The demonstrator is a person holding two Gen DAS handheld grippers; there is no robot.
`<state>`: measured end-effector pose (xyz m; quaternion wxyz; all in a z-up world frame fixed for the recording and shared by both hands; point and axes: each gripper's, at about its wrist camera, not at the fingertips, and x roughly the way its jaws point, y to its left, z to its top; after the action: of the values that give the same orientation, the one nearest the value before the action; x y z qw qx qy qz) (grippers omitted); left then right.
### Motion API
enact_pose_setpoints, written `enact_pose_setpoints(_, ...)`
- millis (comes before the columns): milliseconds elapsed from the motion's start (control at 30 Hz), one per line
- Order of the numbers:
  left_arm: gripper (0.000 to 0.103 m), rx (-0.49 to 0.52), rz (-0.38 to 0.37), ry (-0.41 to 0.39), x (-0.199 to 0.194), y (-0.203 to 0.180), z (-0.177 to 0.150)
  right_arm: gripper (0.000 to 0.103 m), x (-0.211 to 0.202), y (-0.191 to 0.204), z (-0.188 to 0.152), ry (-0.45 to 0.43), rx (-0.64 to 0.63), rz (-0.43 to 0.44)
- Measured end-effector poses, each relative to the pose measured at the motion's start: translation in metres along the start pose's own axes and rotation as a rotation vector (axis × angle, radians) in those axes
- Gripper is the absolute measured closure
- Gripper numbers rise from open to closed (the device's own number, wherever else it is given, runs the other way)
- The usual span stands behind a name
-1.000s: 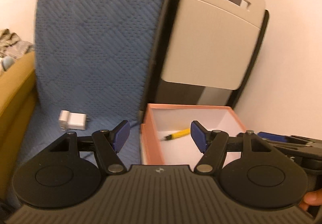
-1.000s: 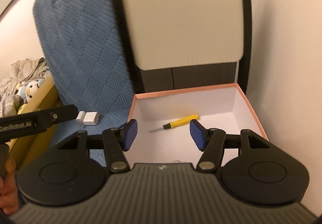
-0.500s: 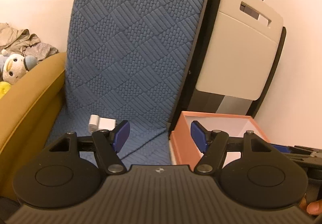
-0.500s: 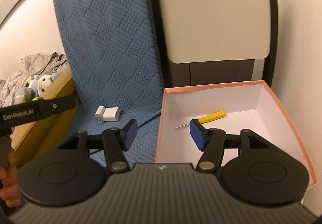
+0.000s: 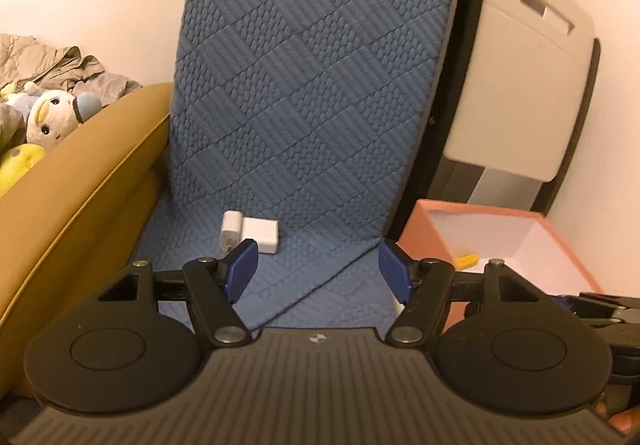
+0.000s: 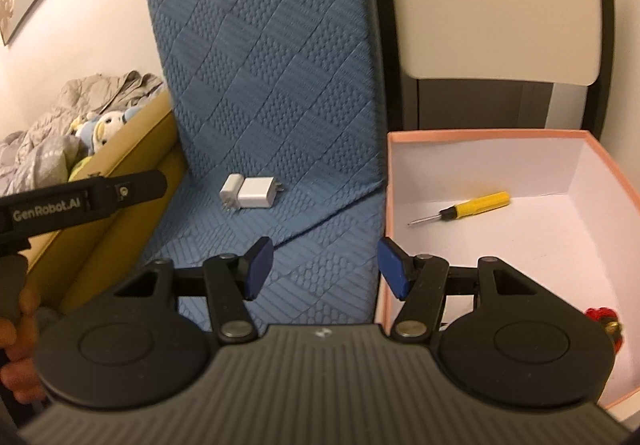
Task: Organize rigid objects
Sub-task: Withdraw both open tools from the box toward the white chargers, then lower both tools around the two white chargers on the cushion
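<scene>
Blue quilted mat [image 6: 260,85] is leaning against the wall, spreading beside the pink box [image 6: 500,133]. Two white chargers [image 6: 249,197] are lying on it; yellow screwdriver [image 6: 472,205] is lying inside. Both tongs, left [image 5: 316,269] and right [image 6: 324,265], are gaping, empty.

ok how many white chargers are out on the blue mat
2: a smaller charger and a bigger charger, side by side and touching on the mat, left of the box. None in the box's visible part.

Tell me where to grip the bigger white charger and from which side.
Take the bigger charger across its two flat long sides, from above. It lies flat on the blue mat, prongs toward the box, smaller charger against its other end, so both ends are poor holds.
</scene>
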<state>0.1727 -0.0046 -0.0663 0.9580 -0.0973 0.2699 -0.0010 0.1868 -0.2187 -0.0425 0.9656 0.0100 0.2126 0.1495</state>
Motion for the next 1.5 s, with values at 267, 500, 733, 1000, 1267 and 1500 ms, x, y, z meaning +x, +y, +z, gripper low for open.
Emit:
enact_pose_setpoints(267, 0.031, 0.001, 0.023, 0.016, 0.019, 0.028, -0.019, 0.043, 0.022, 0.023, -0.011, 0.005, -0.052, 0.033)
enact_pose_setpoints(500, 0.031, 0.005, 0.043, 0.033, 0.029, 0.048, -0.034, 0.043, 0.040, 0.040, -0.026, 0.005, -0.075, 0.049)
enact_pose_setpoints(733, 0.031, -0.033, 0.056, 0.054, 0.040, 0.067, -0.049, 0.043, 0.050, 0.044, -0.042, 0.003, -0.085, 0.065)
enact_pose_setpoints(1000, 0.031, -0.036, 0.042, 0.047, 0.065, 0.069, -0.053, 0.043, 0.056, 0.050, -0.036, -0.019, -0.121, 0.058)
enact_pose_setpoints(1267, 0.031, -0.043, 0.040, 0.098, 0.096, 0.079, -0.043, 0.043, 0.078, 0.051, -0.026, -0.010, -0.129, 0.061)
enact_pose_setpoints(1500, 0.031, -0.011, 0.062, 0.170, 0.128, 0.086, -0.032, 0.043, 0.100, 0.056, -0.017, 0.006, -0.155, 0.072)
